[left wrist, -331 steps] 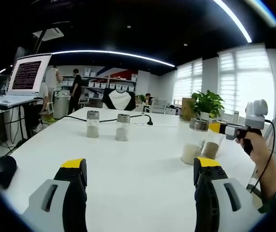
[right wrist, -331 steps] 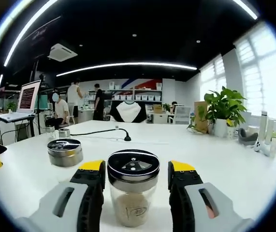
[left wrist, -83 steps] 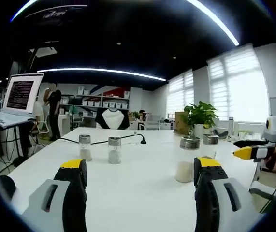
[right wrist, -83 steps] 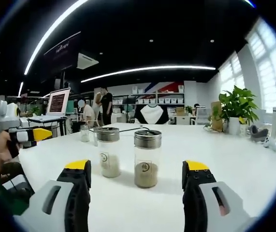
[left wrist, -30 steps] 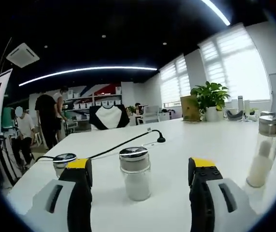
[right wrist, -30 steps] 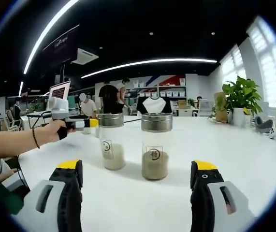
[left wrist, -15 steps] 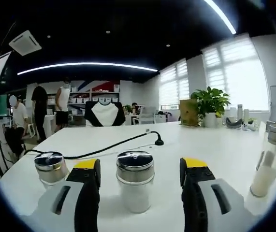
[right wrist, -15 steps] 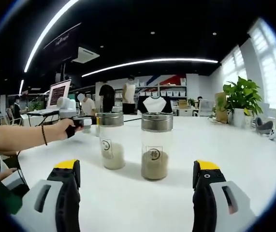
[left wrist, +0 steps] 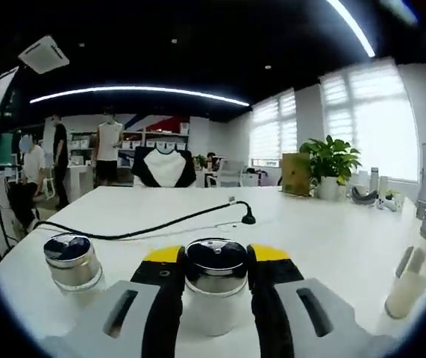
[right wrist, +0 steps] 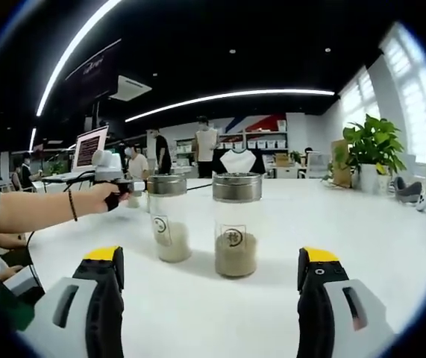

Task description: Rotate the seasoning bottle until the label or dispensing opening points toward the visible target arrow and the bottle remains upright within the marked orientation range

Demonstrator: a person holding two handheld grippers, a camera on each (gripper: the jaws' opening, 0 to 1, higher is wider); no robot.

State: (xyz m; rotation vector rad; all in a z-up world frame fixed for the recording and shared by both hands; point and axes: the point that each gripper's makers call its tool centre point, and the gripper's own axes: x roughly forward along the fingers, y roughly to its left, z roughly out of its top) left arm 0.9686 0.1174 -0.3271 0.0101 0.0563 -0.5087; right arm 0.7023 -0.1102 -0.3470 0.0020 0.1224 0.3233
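Closing in since half a second ago, the left gripper [left wrist: 215, 261] now clamps its yellow-tipped jaws on the seasoning bottle [left wrist: 215, 287], a round clear jar of white powder with a shiny metal cap, upright on the smooth white table [left wrist: 332, 239]. The right gripper [right wrist: 210, 262] stays spread wide before two glass jars [right wrist: 236, 235].

Count: 4 seasoning bottles on the white table [left wrist: 324, 239]. Left gripper view: two side by side, one [left wrist: 215, 287] between the jaws, one [left wrist: 71, 262] beside it. Right gripper view: two more, pale fill [right wrist: 168, 216] and brown fill [right wrist: 236, 224]. 1 black cable [left wrist: 160, 224]. 1 potted plant [left wrist: 330, 165]. 1 laptop [right wrist: 86, 153].
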